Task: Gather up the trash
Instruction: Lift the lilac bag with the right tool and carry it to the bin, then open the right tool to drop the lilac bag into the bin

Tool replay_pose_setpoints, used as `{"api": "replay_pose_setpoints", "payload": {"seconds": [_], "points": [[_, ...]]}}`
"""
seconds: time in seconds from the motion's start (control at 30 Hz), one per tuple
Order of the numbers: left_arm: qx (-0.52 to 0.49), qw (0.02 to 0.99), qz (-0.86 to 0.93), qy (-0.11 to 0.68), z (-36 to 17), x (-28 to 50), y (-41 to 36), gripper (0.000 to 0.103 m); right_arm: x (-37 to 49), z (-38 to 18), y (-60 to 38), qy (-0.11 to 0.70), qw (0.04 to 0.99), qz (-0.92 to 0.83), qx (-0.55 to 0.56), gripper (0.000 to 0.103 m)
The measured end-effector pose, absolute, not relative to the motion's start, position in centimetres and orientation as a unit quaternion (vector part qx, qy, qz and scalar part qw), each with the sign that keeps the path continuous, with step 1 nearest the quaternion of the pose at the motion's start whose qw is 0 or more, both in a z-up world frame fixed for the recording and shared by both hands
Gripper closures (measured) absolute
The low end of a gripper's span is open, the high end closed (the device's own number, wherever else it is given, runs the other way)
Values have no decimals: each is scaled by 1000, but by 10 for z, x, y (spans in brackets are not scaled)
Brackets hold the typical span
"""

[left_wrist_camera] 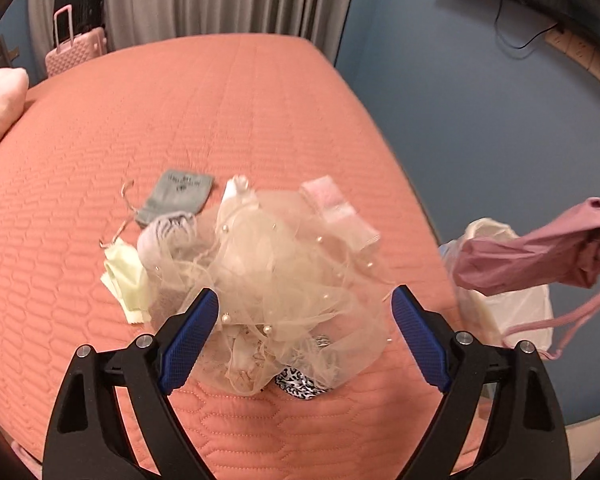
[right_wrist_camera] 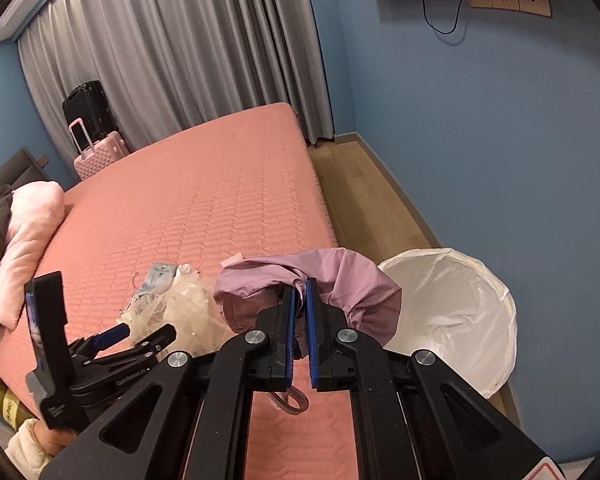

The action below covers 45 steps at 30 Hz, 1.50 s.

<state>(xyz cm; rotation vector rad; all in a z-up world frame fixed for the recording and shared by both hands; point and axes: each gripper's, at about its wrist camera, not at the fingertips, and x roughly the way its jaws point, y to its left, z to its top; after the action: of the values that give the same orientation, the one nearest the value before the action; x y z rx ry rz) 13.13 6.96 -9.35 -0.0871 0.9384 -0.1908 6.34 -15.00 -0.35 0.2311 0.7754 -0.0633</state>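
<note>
right tool (right_wrist_camera: 299,308) clamps pink umbrella (right_wrist_camera: 312,272) | left tool (left_wrist_camera: 304,316) wide over veil (left_wrist_camera: 284,272)

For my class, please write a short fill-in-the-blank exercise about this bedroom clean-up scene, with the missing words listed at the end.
1. The right tool is shut on a folded ____ umbrella.
2. The left tool hangs ____ above the veil.
3. The bin beside the bed is lined with a ____ bag.
4. The pink suitcase stands before grey ____.

Missing words: pink; open; white; curtains
</note>
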Motion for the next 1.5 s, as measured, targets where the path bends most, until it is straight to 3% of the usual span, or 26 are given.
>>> {"api": "replay_pose_setpoints", "payload": {"seconds": [0.03,0.13,0.2,0.27,0.33,0.87,1.2,1.27,1.33,1.4,1.5], "points": [[-43,884,-89,457,-100,134,69,23,63,-7,-151,380,918,-30,113,98],[-41,871,-88,482,-119,144,68,50,63,-14,-152,386,915,-28,115,98],[-42,862,-88,497,-128,148,68,80,63,-16,-151,388,914,-29,115,98],[-44,856,-91,506,-131,148,69,98,61,-16,-155,388,914,-29,115,98],[-45,858,-95,502,-125,147,67,101,61,-14,-157,386,915,-30,113,98],[-24,894,-256,367,48,126,-32,102,61,40,-221,332,933,-84,113,98],[-11,878,-328,348,68,119,-116,99,54,41,-282,332,925,-134,127,98],[-25,872,-349,342,66,119,-126,99,54,37,-289,336,922,-141,131,92],[-30,866,-359,347,65,120,-134,88,54,33,-295,341,919,-144,134,90],[-28,872,-342,349,64,121,-140,39,54,29,-299,343,917,-145,139,84],[-34,879,-335,337,66,119,-139,36,52,27,-301,341,917,-150,143,73]]}}
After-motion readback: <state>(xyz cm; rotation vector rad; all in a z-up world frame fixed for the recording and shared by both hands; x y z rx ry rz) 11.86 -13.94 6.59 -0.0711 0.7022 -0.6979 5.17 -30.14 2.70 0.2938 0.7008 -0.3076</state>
